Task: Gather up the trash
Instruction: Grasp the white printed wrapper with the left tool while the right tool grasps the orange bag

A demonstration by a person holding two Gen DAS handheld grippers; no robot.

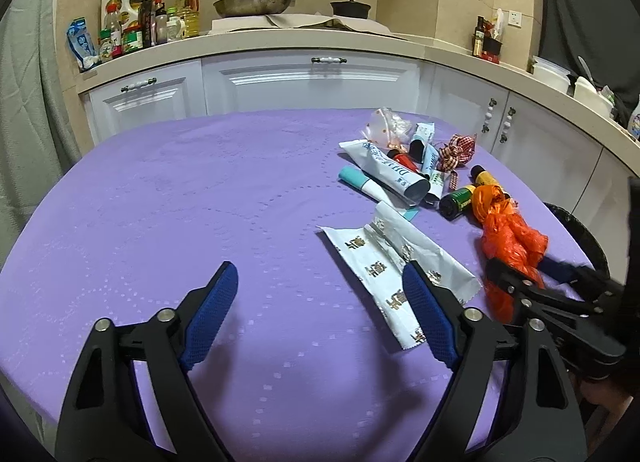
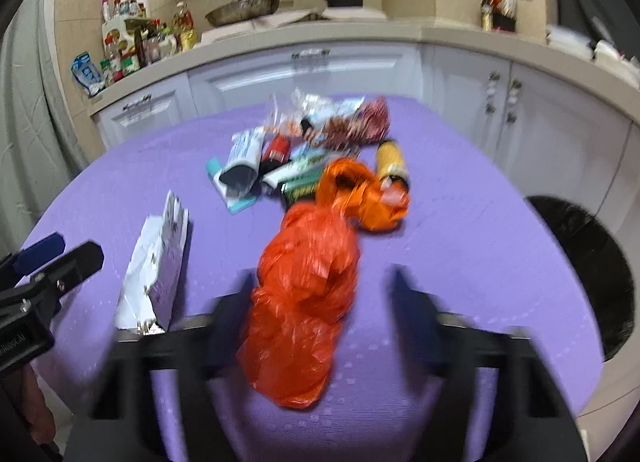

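Left gripper (image 1: 320, 310): fingers spread, empty, above the table's near edge.
White wrapper (image 1: 394, 282): touching the left gripper's right finger; long axis toward the near-right corner.
Right gripper (image 2: 320, 302): spread, apparently straddling the bag; view blurred.
Orange bag (image 2: 308, 286): right side, long axis along the fingers.
Bin (image 2: 592, 274): beyond the right edge.

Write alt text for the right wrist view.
The open right gripper straddles a crumpled orange plastic bag on a purple tablecloth. Behind lies a trash pile; a black bin stands right.
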